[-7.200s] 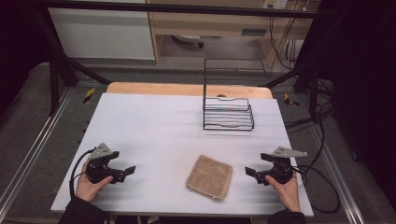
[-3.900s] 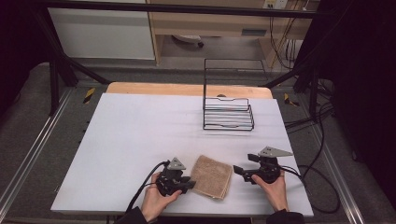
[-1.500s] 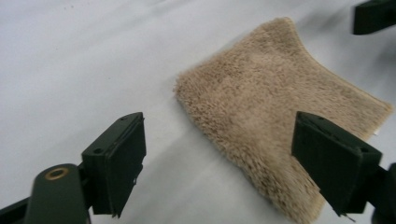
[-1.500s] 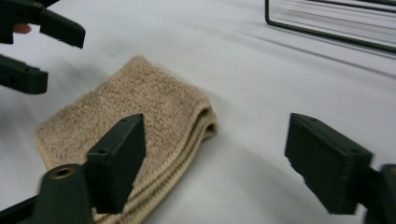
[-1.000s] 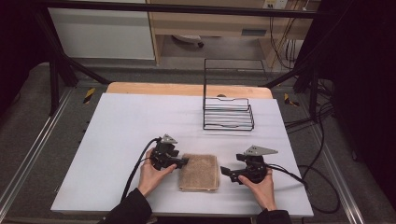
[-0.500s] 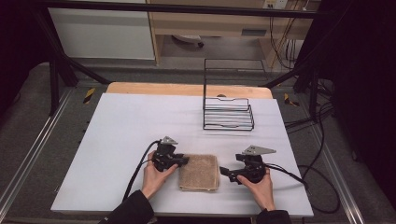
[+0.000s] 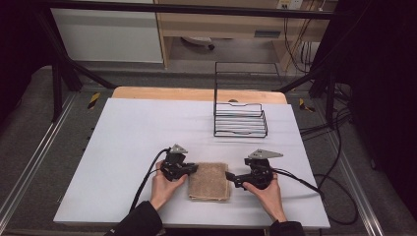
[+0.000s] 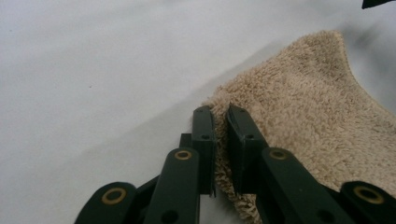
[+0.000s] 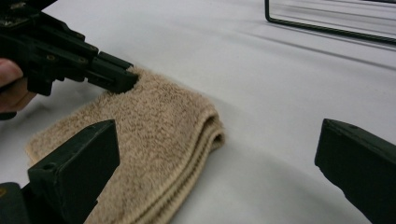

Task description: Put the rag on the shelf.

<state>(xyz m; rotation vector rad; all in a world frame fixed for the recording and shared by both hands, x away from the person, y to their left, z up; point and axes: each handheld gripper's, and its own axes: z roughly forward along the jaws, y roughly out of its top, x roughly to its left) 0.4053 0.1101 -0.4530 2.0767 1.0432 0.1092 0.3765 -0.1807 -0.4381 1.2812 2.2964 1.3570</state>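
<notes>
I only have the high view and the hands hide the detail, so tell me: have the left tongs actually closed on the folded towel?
Observer: Yes. In the left gripper view the left tongs are pinched on the near corner of the beige towel, with terry pile between the jaws.
Operator: And the right tongs?
Observer: The right gripper view shows the right tongs wide open, one jaw above the towel's top face, the other out over bare table.
Operator: Which towel edge faces the right side?
Observer: The folded, layered edge, with stacked layers showing along it.
</notes>
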